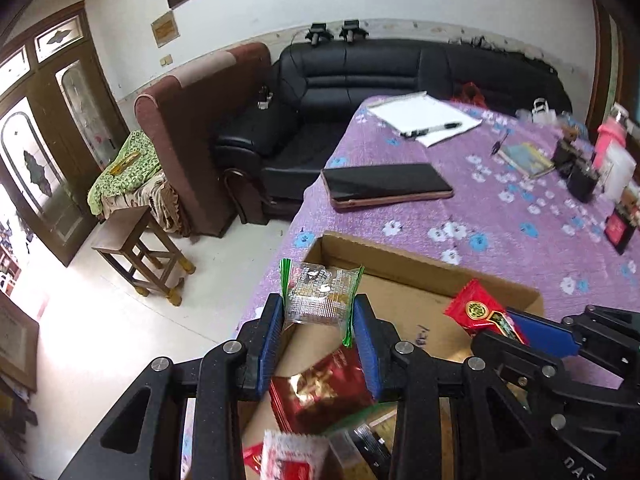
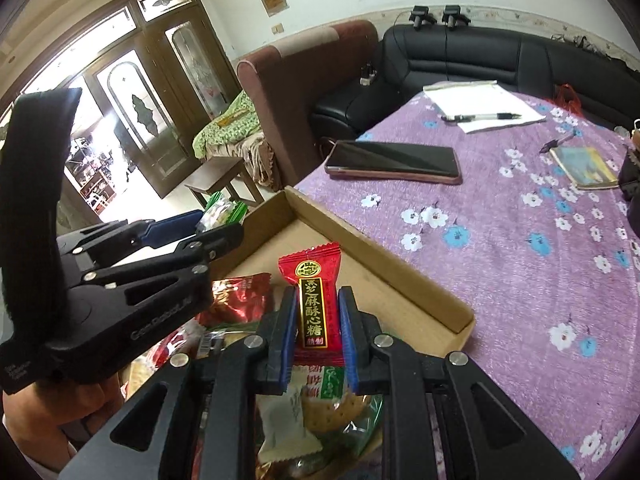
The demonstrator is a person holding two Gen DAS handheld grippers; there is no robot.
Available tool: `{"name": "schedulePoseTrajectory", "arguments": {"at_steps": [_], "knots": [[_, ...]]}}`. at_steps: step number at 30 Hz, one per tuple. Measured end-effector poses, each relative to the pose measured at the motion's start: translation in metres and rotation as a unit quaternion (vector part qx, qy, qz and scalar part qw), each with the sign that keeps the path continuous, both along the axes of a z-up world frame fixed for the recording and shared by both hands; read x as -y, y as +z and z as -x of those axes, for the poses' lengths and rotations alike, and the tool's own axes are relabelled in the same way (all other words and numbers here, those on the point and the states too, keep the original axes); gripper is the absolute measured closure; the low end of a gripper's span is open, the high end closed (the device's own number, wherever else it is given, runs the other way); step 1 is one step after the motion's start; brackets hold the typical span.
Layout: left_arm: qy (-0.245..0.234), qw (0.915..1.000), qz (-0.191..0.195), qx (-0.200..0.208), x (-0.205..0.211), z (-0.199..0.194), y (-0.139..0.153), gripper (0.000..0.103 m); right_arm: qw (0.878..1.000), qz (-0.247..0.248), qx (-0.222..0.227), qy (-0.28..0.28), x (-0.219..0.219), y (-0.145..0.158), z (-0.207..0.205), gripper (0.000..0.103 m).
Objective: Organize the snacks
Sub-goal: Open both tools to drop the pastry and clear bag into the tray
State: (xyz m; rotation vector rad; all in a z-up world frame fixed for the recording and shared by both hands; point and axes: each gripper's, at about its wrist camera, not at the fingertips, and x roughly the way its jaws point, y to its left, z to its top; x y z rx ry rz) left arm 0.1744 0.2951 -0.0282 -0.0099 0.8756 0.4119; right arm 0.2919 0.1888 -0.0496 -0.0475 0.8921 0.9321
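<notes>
Your left gripper point(image 1: 319, 312) pinches a clear green-edged snack point(image 1: 320, 294) above the box point(image 1: 404, 300) on the counter point(image 1: 520, 216); your right gripper point(image 2: 319, 320) clamps a red candy point(image 2: 316, 304) over it.

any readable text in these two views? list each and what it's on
"黑芝麻酥心糖": red candy wrapper held in the right gripper.
"GenRobot.AI": left gripper body, faint.
"DAS": right gripper body, cut off at the left view's edge.
Green-edged clear packet, cracker packet, notepad: print unreadable.
</notes>
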Motion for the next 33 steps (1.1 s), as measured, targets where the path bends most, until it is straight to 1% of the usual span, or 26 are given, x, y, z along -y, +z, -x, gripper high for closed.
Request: {"name": "schedulePoseTrajectory", "arguments": {"at_steps": [6, 14, 21, 23, 25, 26, 28, 29, 30, 32, 33], "knots": [[0.001, 0.9998, -0.003, -0.019, -0.009, -0.007, -0.013, 0.065, 1.0, 0.006, -0.005, 0.006, -0.01, -0.008, -0.004, 0.083], [0.006, 0.9996, -0.002, -0.028, -0.015, -0.012, -0.019, 0.063, 1.0, 0.009, -0.006, 0.011, -0.016, -0.012, -0.003, 0.083], [0.011, 0.9993, 0.001, -0.036, -0.018, -0.016, -0.024, 0.06, 1.0, 0.011, -0.002, 0.011, -0.017, -0.01, -0.002, 0.083], [0.015, 0.9992, 0.0, -0.038, -0.017, -0.018, -0.024, 0.057, 1.0, 0.01, -0.002, 0.01, -0.016, -0.01, -0.002, 0.083], [0.018, 0.9991, 0.001, -0.039, -0.017, -0.017, -0.024, 0.046, 1.0, 0.009, -0.001, 0.007, -0.013, -0.009, -0.001, 0.082], [0.019, 0.9992, 0.0, -0.036, -0.017, -0.016, -0.023, 0.044, 1.0, 0.008, 0.0, 0.005, -0.011, -0.008, -0.001, 0.08], [0.022, 0.9993, -0.003, -0.031, -0.017, -0.012, -0.02, 0.034, 1.0, 0.004, 0.001, 0.0, -0.006, -0.006, -0.002, 0.076], [0.025, 0.9993, -0.004, -0.028, -0.017, -0.011, -0.018, 0.032, 1.0, 0.003, 0.003, -0.003, -0.004, -0.004, -0.002, 0.073], [0.027, 0.9993, -0.005, -0.026, -0.017, -0.009, -0.017, 0.028, 1.0, 0.002, 0.004, -0.004, -0.002, -0.003, -0.002, 0.072], [0.029, 0.9994, -0.006, -0.018, -0.016, -0.006, -0.013, 0.024, 1.0, -0.003, 0.004, -0.006, 0.003, 0.001, 0.0, 0.071], [0.029, 0.9994, -0.007, -0.016, -0.015, -0.004, -0.011, 0.021, 1.0, -0.003, 0.007, -0.008, 0.005, 0.003, 0.001, 0.071]]}}
